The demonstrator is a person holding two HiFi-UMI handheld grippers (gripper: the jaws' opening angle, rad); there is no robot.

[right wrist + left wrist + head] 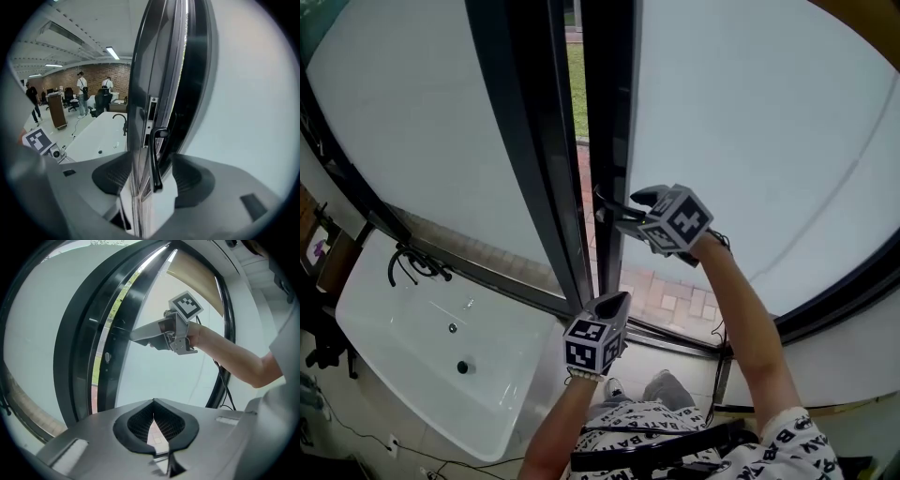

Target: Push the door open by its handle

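Centre frame, door edge running top to bottom, handle on it between the right gripper jaws, left gripper just below, bathtub at lower left.

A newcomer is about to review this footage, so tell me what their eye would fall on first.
First, the right gripper at the centre of the head view, its jaws apart around the black door handle of the dark-framed frosted door. A narrow gap beside the door shows grass. Next come the white bathtub at the lower left of the head view and the left gripper held lower, jaws shut and empty.
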